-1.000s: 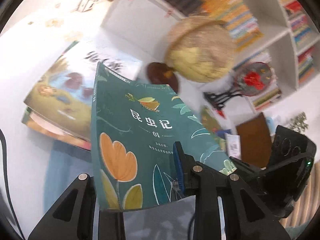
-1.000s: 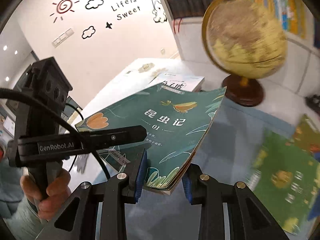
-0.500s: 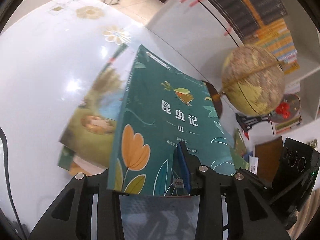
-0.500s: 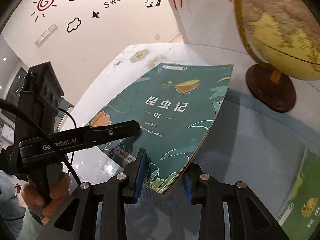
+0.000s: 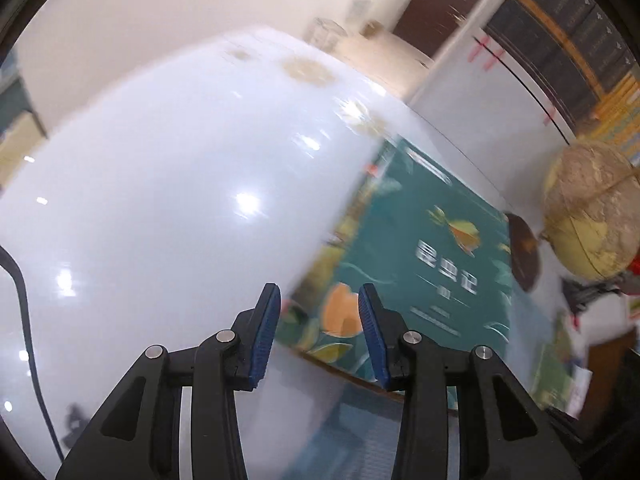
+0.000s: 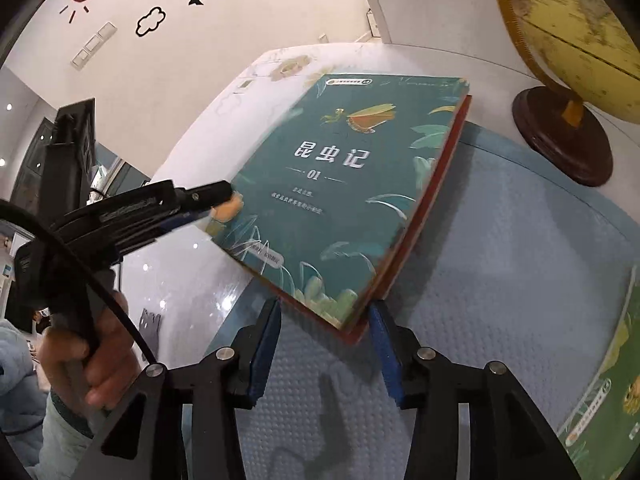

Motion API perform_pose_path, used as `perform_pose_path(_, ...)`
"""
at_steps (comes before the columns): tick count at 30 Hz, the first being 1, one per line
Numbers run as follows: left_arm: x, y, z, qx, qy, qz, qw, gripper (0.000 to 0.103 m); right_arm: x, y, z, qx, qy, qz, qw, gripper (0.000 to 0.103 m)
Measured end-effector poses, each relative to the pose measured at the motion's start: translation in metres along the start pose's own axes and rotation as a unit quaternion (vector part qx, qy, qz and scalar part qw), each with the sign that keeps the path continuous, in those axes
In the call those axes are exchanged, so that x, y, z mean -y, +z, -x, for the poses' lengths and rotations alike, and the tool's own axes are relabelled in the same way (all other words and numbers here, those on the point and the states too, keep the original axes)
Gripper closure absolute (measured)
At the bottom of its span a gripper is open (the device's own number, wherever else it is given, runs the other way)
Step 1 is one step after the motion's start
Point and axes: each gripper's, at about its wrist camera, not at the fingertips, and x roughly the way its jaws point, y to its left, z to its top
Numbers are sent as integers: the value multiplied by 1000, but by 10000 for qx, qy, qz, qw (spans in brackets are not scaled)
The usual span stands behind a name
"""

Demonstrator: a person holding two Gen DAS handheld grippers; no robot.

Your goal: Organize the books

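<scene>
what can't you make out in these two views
- Books under the teal book: right wrist view shows only a red edge; the teal cover hides the rest.
- Teal book's small print: left wrist view, motion blur.
- Globe: right wrist view, cut off by the top and right edges.
- Green book: right wrist view, cut off at the right edge.
- Wall lettering: right wrist view, cut by the top edge.

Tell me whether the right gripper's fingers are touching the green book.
Apart. In the right wrist view the right gripper is opening: both blue fingers stand clear of the green book, whose corner lies between them.
</scene>
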Motion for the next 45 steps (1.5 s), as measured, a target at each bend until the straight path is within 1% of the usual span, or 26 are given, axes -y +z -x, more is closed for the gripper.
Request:
perform_pose_path(3,13,-8,15,67,80,-263,9996,65,15,-24,21,99,-299,64,9995,53)
perform_pose_path(5,36,-23,21,-33,-26,-590,9982,65,40,-51,38,144,-715,46,9973,52)
perform_pose_path(6,46,-31,21,-96,-141,-685,9975,65,54,-62,46,122,-841,-11,9964,52)
perform_pose_path(7,62,-45,21,-235,-376,-796,9958,65,70,-71,53,97,-961,-83,9953,52)
perform_pose_path(9,84,-74,17,-538,-796,-849,9918,65,117,-89,72,38,-1274,-334,9913,52)
perform_pose_path(10,103,-96,11,-799,-1116,-887,9866,65,138,-93,80,45,-1389,-464,9892,52)
perform_pose_path(12,136,-134,-2,-1266,-1479,-985,9759,65,191,-96,100,162,-1679,-801,9824,52)
perform_pose_path(14,169,-170,-10,-1565,-1617,-1243,9664,65,239,-93,120,328,-1922,-1055,9751,52)
perform_pose_path(16,196,-199,-21,-1861,-1695,-1368,9581,65,271,-85,131,455,-2116,-1215,9687,52)
perform_pose_path(17,208,-211,-30,-2069,-1798,-1315,9527,65,284,-80,135,512,-2132,-1273,9673,52)
perform_pose_path(18,217,-221,-37,-2241,-1877,-1222,9485,65,298,-73,133,475,-2015,-1326,9693,52)
perform_pose_path(19,222,-225,-39,-2235,-1832,-1183,9500,65,308,-69,129,371,-1895,-1389,9713,52)
perform_pose_path(20,227,-227,-34,-2014,-1738,-1216,9563,63,317,-69,126,220,-1749,-1444,9737,52)
perform_pose_path(22,234,-226,-33,-2079,-1684,-1275,9551,63,314,-67,122,173,-1662,-1175,9789,52)
perform_pose_path(23,234,-225,-33,-2115,-1659,-1242,9552,62,308,-67,119,52,-1454,-965,9846,52)
perform_pose_path(25,235,-223,-36,-2170,-1671,-1219,9540,62,296,-71,112,-192,-1077,-720,9914,52)
perform_pose_path(29,231,-222,-33,-2285,-1747,-1041,9521,62,262,-95,103,-391,-792,-179,9959,52)
perform_pose_path(30,227,-224,-29,-2297,-1730,-1020,9523,62,256,-96,104,-328,-893,-11,9955,52)
perform_pose_path(32,224,-230,-23,-2311,-1627,-1069,9533,62,250,-87,111,-29,-1347,208,9907,52)
perform_pose_path(34,224,-235,-18,-2291,-1515,-1171,9544,62,261,-62,109,176,-1476,46,9889,52)
perform_pose_path(35,225,-236,-17,-2290,-1487,-1187,9547,62,270,-49,105,188,-1469,-99,9889,50)
perform_pose_path(38,227,-242,-15,-2222,-1498,-1166,9563,62,293,-31,78,-246,-1423,-523,9881,48)
perform_pose_path(39,226,-244,-15,-2184,-1493,-1166,9573,62,293,-30,78,-183,-1401,-467,9889,46)
perform_pose_path(40,225,-244,-15,-2179,-1491,-1146,9577,62,291,-31,78,-182,-1344,-406,9899,44)
perform_pose_path(42,221,-245,-14,-2158,-1544,-1031,9586,62,284,-32,77,-392,-1321,-337,9899,44)
perform_pose_path(45,213,-243,-15,-2159,-1690,-737,9589,62,270,-51,79,-654,-1221,-286,9900,41)
